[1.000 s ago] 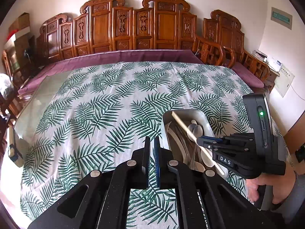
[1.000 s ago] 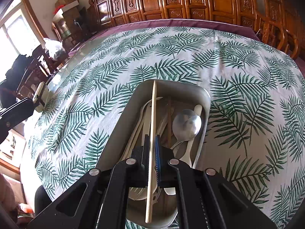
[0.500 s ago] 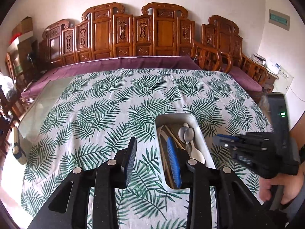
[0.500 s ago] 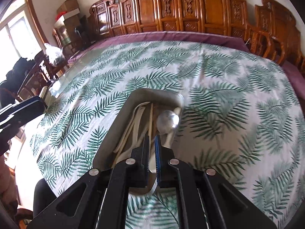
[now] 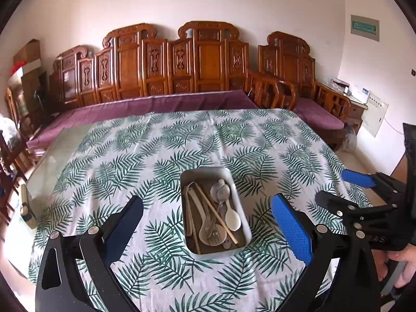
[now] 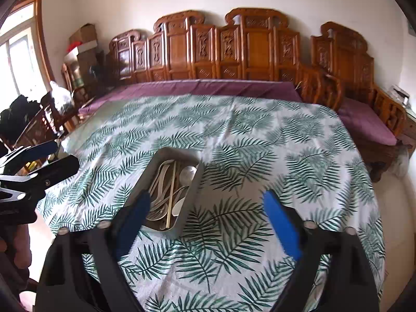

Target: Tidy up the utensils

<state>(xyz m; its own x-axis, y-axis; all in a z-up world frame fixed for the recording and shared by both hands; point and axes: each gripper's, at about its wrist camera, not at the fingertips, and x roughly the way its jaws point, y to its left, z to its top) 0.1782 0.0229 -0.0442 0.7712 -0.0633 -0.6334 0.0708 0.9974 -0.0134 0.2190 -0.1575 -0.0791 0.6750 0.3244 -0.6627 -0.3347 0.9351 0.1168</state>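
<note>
A second before, the right hand-held gripper (image 6: 208, 208) was pinched shut on a long wooden chopstick (image 5: 215, 212) just over the metal tray (image 5: 205, 256), and the left hand-held gripper (image 5: 208, 221) was shut with nothing in it. Now both had just been opening, and both stood wide apart with nothing between their jaws. The chopstick lay inside the tray, slanting across the spoons (image 5: 223, 202) and the other white utensils (they were all piled in together, not in neat rows).

Both hand-held grippers had also pulled back and up from the tray, so more of the surface (image 5: 109, 161) with its leafy cloth showed around it. The tray sat near the middle of the cloth, closer to the person's side.

No other utensil showed on the cloth in either view. So it looked like the last one was put away, and the job was probably done or very close to it.
</note>
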